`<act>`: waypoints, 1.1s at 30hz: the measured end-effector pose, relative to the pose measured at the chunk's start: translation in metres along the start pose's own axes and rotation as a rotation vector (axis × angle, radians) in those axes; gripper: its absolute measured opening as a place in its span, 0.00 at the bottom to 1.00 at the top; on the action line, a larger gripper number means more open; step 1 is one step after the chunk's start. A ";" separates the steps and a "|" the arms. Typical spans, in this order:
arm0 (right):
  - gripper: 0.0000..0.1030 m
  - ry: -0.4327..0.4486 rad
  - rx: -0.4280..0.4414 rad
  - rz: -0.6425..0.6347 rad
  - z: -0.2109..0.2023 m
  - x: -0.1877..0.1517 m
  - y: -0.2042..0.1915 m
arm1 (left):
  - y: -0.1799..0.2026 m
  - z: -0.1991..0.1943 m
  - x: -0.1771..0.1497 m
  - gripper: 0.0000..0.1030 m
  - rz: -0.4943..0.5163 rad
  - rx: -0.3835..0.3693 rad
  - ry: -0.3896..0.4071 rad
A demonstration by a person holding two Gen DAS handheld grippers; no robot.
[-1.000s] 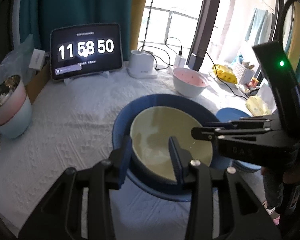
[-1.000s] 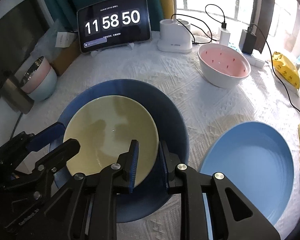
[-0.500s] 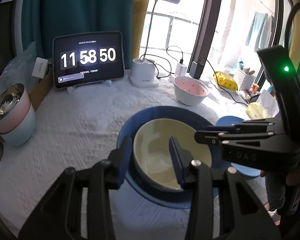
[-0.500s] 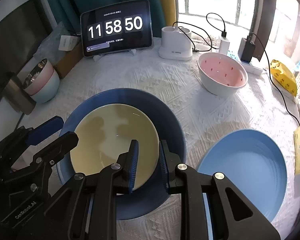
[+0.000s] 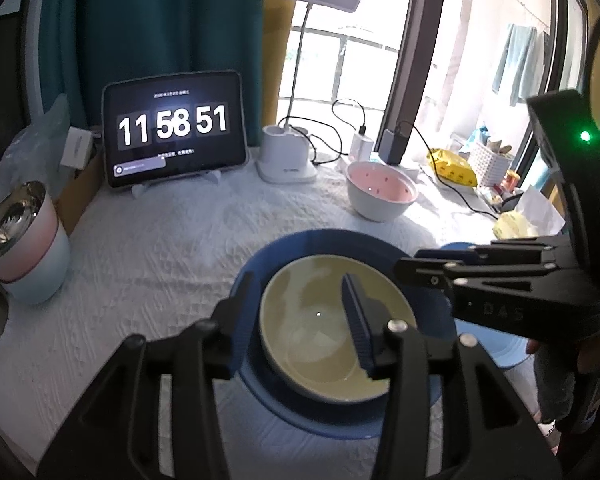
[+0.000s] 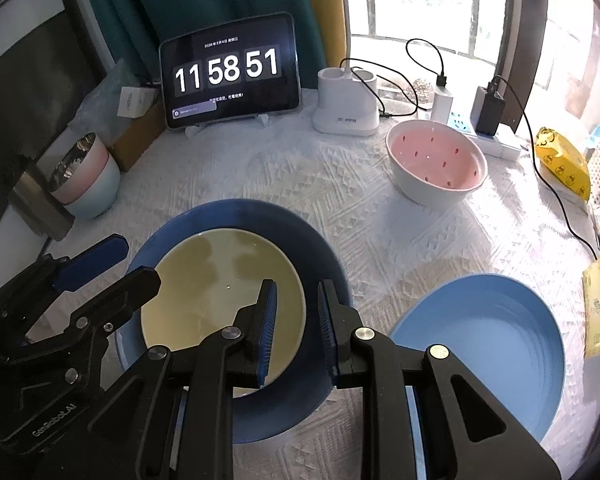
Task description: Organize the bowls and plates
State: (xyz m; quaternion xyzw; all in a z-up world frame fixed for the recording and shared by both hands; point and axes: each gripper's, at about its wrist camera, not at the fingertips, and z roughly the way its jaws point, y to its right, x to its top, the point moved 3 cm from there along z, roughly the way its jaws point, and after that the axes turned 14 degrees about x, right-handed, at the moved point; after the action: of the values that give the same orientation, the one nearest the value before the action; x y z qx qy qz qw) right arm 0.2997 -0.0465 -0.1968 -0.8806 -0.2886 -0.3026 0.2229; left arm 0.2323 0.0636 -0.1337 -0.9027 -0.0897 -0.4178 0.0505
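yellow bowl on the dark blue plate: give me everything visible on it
The yellow bowl is shallow, round and pale yellow-green, with a glossy, ceramic-looking inside that shows window glare and shadow patches. It looks empty and sits upright, roughly centred on the dark blue plate on the white textured cloth. The left gripper straddles its near rim with jaws apart; the right gripper is open with one finger over its edge. Whether either finger touches it cannot be told. No chips are visible on what shows.

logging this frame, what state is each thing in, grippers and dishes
left gripper: open, straddling the yellow bowl's near rim
right gripper: open
yellow bowl: nested in dark blue plate
light blue plate: empty
pink bowl: upright, empty
tablet: on, shows 11 58 51
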 end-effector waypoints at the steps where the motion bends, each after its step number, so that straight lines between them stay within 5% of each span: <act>1: 0.22 0.003 0.002 -0.003 -0.001 0.001 0.000 | 0.001 0.000 0.001 0.43 0.001 0.002 0.001; 33: 0.22 0.081 -0.004 0.051 -0.028 0.034 0.082 | 0.065 0.036 0.065 0.43 0.110 -0.005 0.039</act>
State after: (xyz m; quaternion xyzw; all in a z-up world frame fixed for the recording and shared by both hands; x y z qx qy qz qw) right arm 0.3631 -0.1103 -0.1721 -0.8752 -0.2560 -0.3329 0.2402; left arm 0.3137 0.0138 -0.1081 -0.8980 -0.0378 -0.4323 0.0731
